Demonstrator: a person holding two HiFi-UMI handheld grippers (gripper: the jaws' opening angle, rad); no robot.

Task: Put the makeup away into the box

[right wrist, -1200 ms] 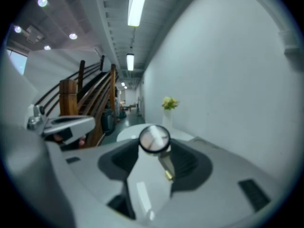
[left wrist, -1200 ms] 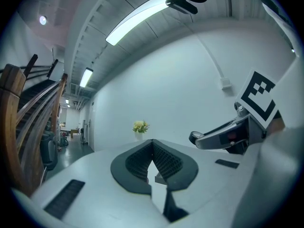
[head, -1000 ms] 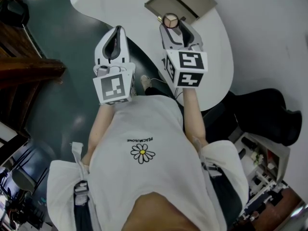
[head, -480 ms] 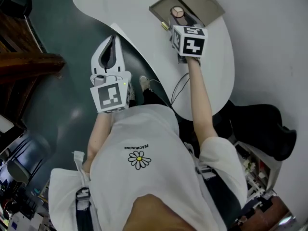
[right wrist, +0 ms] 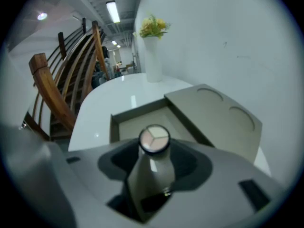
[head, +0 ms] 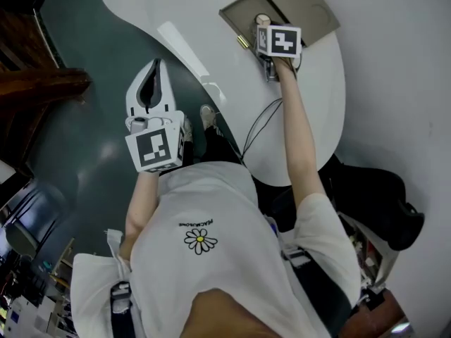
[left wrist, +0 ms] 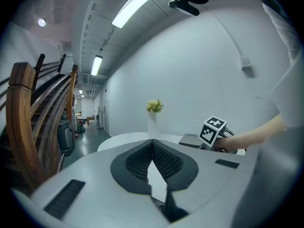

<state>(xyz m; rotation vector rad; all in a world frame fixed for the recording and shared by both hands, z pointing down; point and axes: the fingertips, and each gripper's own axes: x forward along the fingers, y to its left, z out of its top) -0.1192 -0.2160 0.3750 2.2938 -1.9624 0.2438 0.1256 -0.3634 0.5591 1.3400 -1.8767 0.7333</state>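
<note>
Right gripper (head: 266, 29): reaching out over the white worktop (head: 204, 20), tilted steeply down, fingers clenched on the makeup (right wrist: 153, 142), a slim grey-beige container whose round end shows three pale shades; grasped by the body, round end pointing away toward the box (right wrist: 135, 125). Makeup (head: 262, 20): off the worktop, held over the open tray of the box, near the side where the lid joins; touching the tray floor or not, cannot tell. Box (head: 239, 13): flat, grey-brown, open, resting on the worktop close to the wall (head: 394, 62). Lid (right wrist: 213, 113): folded back flat beside the tray, two round recesses in its inner face. Left gripper (left wrist: 153, 145): fingers pressed together at the tips, nothing between them, pointing roughly level; its marker cube (head: 156, 150) beside the worktop's edge, over the dark floor (head: 84, 48), well apart from the box. Small slim gold-toned item (head: 242, 41): on the worktop just beside the box's near corner, too small to identify. Black cable (head: 259, 122): looped on the worktop under the right forearm. White vase (right wrist: 153, 56) with yellow flowers: upright on the worktop beyond the box. Wooden stair rail (right wrist: 52, 91): beyond the worktop, at the left of the right gripper view.
</note>
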